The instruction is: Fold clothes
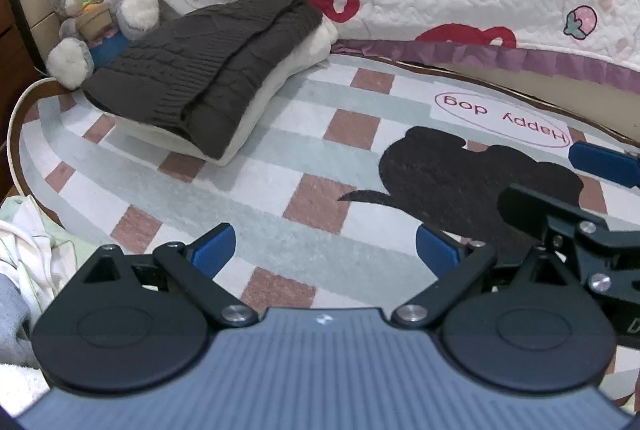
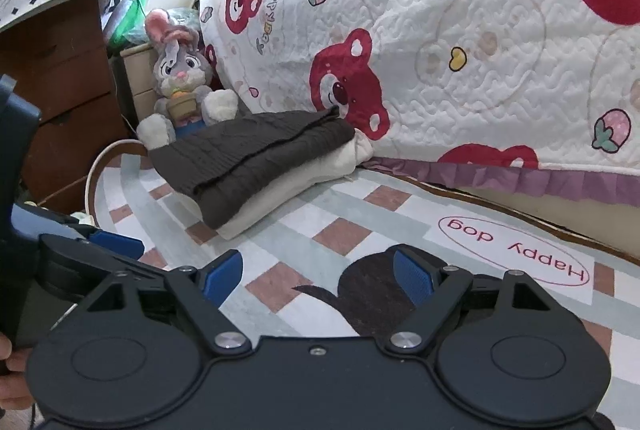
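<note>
Rug (image 1: pixel 280 158) reads "Happy dog"; quilt (image 2: pixel 460 30) reads "Happy Day"

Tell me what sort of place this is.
Most likely a bedroom floor beside a bed: a white quilted bedspread with red bear prints hangs over the edge, a grey plush rabbit toy sits by brown wooden drawers, and folded knitwear lies on a checked "Happy dog" rug.

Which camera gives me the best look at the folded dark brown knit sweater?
Left wrist view: the folded dark brown knit sweater appears larger, ribbed hem facing the camera. Right wrist view shows it smaller and farther off, side-on, atop the cream folded garment.
</note>
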A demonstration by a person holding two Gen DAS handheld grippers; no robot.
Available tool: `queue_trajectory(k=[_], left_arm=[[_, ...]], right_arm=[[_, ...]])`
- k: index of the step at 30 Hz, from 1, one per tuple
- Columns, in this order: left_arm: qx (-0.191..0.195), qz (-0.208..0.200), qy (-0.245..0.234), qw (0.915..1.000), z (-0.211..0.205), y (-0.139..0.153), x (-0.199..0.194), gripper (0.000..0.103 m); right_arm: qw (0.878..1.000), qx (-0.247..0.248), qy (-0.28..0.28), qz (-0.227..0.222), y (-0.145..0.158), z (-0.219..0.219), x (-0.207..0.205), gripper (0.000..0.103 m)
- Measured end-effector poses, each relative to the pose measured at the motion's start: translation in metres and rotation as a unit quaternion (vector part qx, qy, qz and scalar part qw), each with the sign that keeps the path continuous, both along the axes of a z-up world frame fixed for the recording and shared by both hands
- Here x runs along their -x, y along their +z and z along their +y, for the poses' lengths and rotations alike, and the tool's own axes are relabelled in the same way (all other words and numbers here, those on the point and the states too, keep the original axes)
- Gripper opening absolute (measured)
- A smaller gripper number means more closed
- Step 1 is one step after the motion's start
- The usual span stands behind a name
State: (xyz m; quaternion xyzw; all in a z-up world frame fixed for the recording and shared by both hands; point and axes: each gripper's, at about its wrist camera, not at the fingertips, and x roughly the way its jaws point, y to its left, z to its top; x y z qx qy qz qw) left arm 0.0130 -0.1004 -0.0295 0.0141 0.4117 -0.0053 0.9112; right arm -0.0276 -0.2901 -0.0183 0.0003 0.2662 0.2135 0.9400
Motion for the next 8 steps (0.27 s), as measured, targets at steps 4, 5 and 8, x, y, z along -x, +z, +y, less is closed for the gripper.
queue_trajectory(k=[4,5,8], left_arm=[[-0.001,0.003,-0.001,1.0,-0.0013,-0.0018,-0.0013,0.098],[-0.001,0.005,-0.002,1.0,-0.0012,-0.0021,-0.002,0.098],[0.002,0.014,-0.006,0.9999,-0.0012,-0.0036,-0.0042,0.098]], right_arm=[[1.0,0.0,-0.002,0.002,-0.0019,-0.0003,-0.0004,0.086],[1.0,0.0,-0.003,0.003,-0.0025,-0.0005,-0.0004,0.086],[1.0,0.003,-0.007,0.005,-0.003,-0.0016,0.001,0.086]])
